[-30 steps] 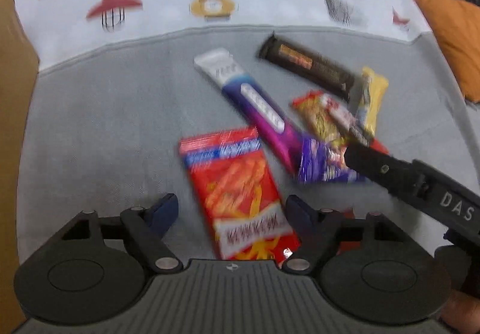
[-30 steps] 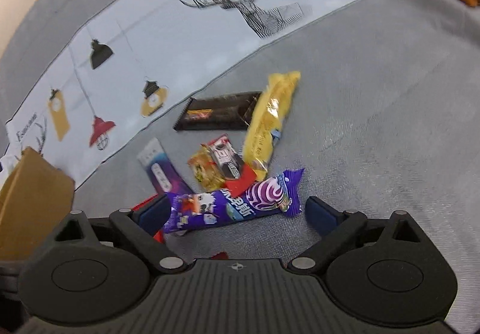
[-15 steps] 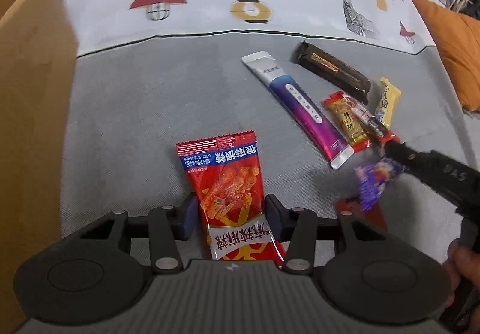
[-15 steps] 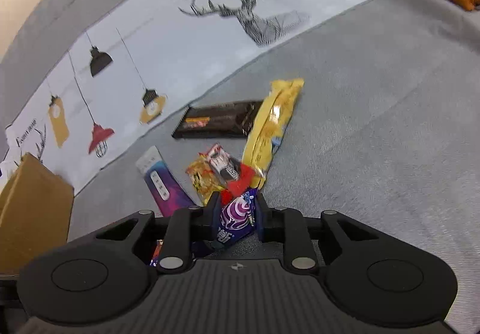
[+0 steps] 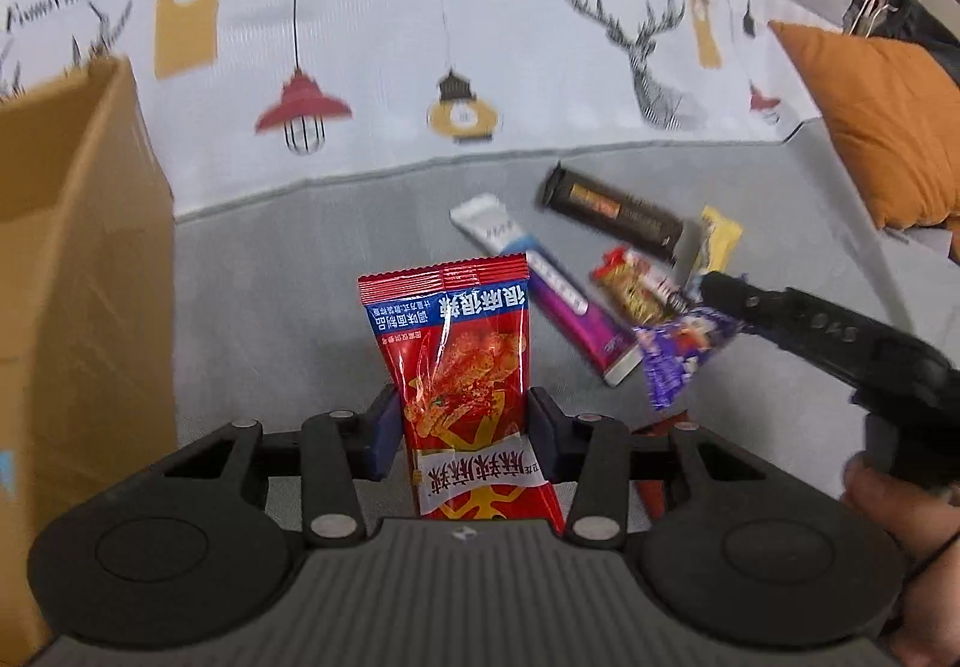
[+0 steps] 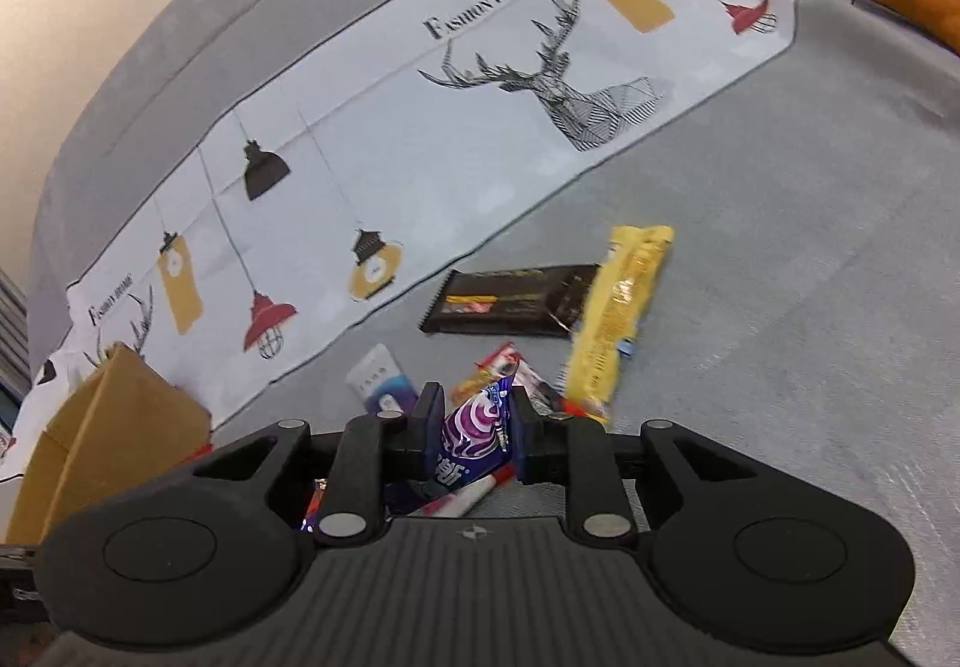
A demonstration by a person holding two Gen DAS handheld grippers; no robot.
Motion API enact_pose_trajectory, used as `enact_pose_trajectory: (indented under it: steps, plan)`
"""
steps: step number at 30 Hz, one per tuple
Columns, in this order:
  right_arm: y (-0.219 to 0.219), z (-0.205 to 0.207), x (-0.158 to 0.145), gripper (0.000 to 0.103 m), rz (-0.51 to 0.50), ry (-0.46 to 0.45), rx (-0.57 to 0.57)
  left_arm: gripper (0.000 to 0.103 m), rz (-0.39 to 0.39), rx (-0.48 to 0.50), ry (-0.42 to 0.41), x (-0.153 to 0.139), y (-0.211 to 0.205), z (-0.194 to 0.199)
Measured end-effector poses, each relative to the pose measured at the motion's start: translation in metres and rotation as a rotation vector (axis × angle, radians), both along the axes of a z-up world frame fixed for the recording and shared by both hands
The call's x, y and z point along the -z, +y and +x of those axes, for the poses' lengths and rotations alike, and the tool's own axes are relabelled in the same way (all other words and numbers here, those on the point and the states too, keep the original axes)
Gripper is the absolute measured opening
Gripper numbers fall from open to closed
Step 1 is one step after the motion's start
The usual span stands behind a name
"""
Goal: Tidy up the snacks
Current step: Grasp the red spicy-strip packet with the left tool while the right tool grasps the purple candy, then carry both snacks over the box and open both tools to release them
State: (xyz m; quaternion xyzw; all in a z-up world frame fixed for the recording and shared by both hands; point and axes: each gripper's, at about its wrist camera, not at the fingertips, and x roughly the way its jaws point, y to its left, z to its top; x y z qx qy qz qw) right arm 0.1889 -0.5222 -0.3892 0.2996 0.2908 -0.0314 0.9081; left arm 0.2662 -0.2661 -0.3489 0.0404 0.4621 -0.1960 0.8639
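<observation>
The left gripper [image 5: 462, 430], low in the frame's centre, has its jaws closing on the red foil snack packet with white lettering [image 5: 465, 367], which stands upright between the pads, its bottom edge hidden behind the gripper body. The right gripper [image 6: 474, 430] is clamped on the purple swirl-printed candy wrapper [image 6: 471, 436], low centre; its lower end is cut off by the body. At far left stands a brown cardboard box [image 5: 78, 271]. Blurred beyond lie a black bar wrapper [image 6: 504, 301] and a yellow packet [image 6: 618, 319].

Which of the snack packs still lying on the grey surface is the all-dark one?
The black bar, farthest back near the printed cloth. Its neighbours are the yellow pack, a purple-and-white tube and a red-yellow pack.
</observation>
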Motion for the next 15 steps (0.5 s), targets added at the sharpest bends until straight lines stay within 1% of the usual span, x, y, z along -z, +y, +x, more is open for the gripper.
enact_pose_trajectory:
  steps: [2,3,5,7,8,10,12,15]
  plan:
    - [0.005,0.000,-0.008,0.024,0.007,-0.036,-0.003,0.049,-0.004,0.001,-0.026,-0.012,0.005,-0.006]
    - [0.007,-0.001,-0.016,0.024,0.018,-0.069,0.001,0.049,-0.008,0.002,-0.037,-0.018,0.008,-0.010]
    - [0.014,-0.003,-0.036,0.024,0.019,-0.132,-0.045,0.049,-0.020,0.004,-0.051,-0.030,0.016,-0.017]
    - [0.025,-0.011,-0.059,0.024,-0.045,-0.222,-0.087,0.049,-0.031,0.007,-0.066,-0.042,0.025,-0.023]
    - [0.031,-0.017,-0.067,0.024,-0.076,-0.253,-0.097,0.049,-0.035,0.006,-0.076,-0.048,0.030,-0.027]
    - [0.043,-0.026,-0.075,0.024,-0.112,-0.280,-0.101,0.049,-0.046,-0.007,-0.094,-0.061,0.043,-0.033]
    - [0.055,-0.034,-0.083,0.024,-0.136,-0.279,-0.095,0.049,-0.062,-0.020,-0.116,-0.074,0.057,-0.041]
    - [0.073,-0.049,-0.097,0.024,-0.144,-0.297,-0.078,0.049,-0.086,-0.056,-0.156,-0.094,0.084,-0.053]
